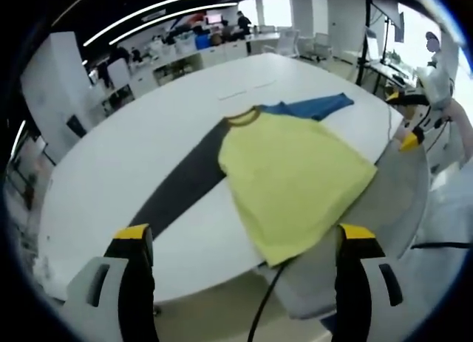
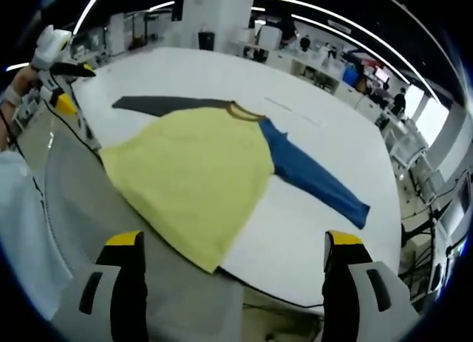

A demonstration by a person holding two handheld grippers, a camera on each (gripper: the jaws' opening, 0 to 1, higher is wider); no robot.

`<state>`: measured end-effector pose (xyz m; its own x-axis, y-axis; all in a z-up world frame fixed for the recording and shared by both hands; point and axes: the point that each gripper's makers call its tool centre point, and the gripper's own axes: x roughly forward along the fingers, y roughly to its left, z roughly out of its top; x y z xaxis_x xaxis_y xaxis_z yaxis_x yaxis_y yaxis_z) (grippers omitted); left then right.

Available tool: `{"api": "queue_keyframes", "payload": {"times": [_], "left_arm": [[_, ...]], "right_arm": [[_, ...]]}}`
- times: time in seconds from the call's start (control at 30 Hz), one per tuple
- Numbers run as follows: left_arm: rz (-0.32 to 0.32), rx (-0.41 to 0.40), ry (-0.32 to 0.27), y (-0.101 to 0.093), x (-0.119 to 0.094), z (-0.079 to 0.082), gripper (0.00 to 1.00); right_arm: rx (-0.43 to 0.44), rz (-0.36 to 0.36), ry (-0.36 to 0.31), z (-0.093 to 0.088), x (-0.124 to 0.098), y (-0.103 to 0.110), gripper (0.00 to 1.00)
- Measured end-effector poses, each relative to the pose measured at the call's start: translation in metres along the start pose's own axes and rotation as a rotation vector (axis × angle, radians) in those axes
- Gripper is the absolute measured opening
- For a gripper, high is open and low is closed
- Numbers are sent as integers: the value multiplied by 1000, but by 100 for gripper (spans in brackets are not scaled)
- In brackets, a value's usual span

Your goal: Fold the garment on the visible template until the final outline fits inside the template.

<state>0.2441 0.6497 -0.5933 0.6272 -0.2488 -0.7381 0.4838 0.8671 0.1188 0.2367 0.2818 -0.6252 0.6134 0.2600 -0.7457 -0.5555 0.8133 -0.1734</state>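
Note:
A yellow long-sleeved shirt [image 1: 295,172] [image 2: 192,172] lies flat on a big white table [image 1: 148,128] [image 2: 185,69], collar away from me. One sleeve is dark grey [image 1: 185,183] [image 2: 166,104], the other blue [image 1: 314,107] [image 2: 314,181], and both are spread outward. The hem reaches the table's near edge. My left gripper [image 1: 245,235] hovers open just short of that hem, holding nothing. The right gripper [image 2: 234,240] is open too, off the near edge by the hem corner, and also shows at the table's side [image 1: 410,139]. Faint thin lines [image 1: 247,91] mark the table beyond the collar.
Office desks with people [image 1: 199,43] [image 2: 332,65] stand behind the table. A dark stand [image 1: 366,46] rises at the far right. A black cable [image 1: 262,305] hangs below the table edge. A person's pale sleeve [image 2: 18,231] fills the left side, with grey floor below.

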Motion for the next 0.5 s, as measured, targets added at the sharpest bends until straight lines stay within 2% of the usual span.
{"api": "queue_keyframes", "payload": {"times": [0.5], "left_arm": [[7, -3, 0, 1, -2, 1, 100]], "right_arm": [[-24, 13, -2, 6, 2, 0, 100]]}}
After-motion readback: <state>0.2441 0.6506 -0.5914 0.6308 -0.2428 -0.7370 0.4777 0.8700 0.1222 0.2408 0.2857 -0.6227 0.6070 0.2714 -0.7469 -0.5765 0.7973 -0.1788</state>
